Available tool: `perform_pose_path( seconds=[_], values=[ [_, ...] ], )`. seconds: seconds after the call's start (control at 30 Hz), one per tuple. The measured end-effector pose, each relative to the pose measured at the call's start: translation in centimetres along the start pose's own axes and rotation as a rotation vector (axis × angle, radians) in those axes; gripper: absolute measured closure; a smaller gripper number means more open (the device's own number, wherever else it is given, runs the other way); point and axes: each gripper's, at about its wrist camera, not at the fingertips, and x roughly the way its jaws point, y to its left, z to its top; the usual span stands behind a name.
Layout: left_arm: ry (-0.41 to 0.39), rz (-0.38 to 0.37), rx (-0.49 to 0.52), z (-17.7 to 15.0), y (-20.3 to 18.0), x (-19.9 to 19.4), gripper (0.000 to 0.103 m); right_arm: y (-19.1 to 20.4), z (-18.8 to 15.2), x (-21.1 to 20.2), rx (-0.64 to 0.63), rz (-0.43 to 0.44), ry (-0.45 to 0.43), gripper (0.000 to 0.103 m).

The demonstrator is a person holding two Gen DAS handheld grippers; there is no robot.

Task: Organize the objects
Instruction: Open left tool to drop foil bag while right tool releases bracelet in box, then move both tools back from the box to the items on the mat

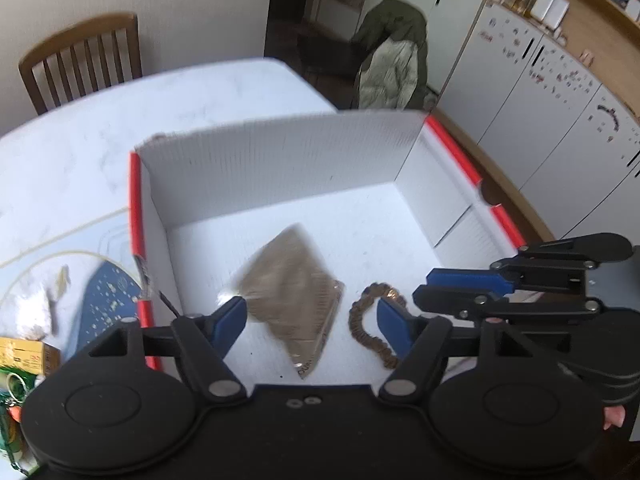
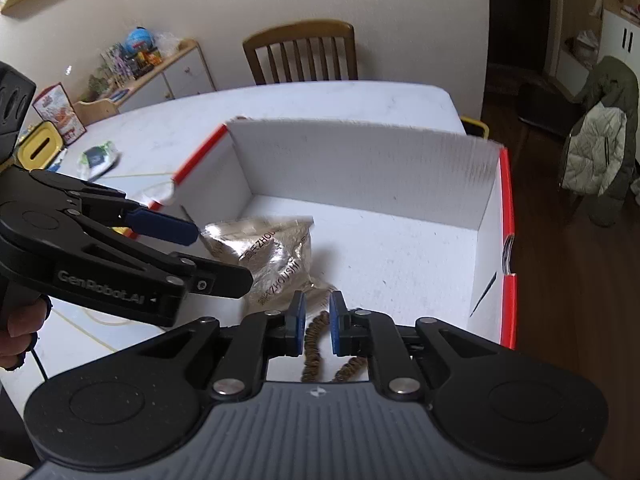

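Both grippers are held above the near edge of the white box (image 1: 280, 168). Left gripper (image 1: 312, 320): jaws spread wide, nothing grasped, foil packet (image 1: 296, 296) seen between them on the box floor. Right gripper (image 2: 317, 322): jaws narrowly parted, released, brown coiled band (image 2: 312, 344) lying below, just right of the packet.

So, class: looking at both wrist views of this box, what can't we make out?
- Packet: blurred in the left wrist view; its print is only partly readable in the right.
- Brown coiled band: lower end hidden behind the right gripper body.
- Clutter beside the box: cut off by the left wrist view's edge.
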Motion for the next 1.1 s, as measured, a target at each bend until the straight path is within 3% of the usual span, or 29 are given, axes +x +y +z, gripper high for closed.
perform_pose_path(
  seconds=[0.17,0.43,0.5,0.77,0.93,1.1],
  values=[
    [-0.086,-0.004,0.023,-0.5,-0.4,-3.6,0.023,1.3,0.2,-2.1,-0.002,0.010,-0.061,0.075],
    [-0.193,0.003,0.028,-1.7,0.3,-8.5,0.018,4.1,0.3,-4.9,0.016,0.003,-0.134,0.070],
    [-0.214,0.004,0.033,-2.2,0.9,-9.7,0.016,4.9,0.3,-5.6,0.031,-0.007,-0.159,0.053],
    [-0.291,0.048,0.038,-4.5,5.2,-13.4,0.010,10.2,0.7,-7.0,0.058,-0.049,-0.226,0.040],
    [-0.334,0.065,0.031,-6.0,8.8,-16.0,0.001,14.4,0.9,-6.7,0.075,-0.074,-0.248,0.032],
    [-0.344,0.075,0.013,-7.3,12.3,-17.7,0.001,18.6,1.0,-6.0,0.084,-0.090,-0.251,0.025]
  ],
)
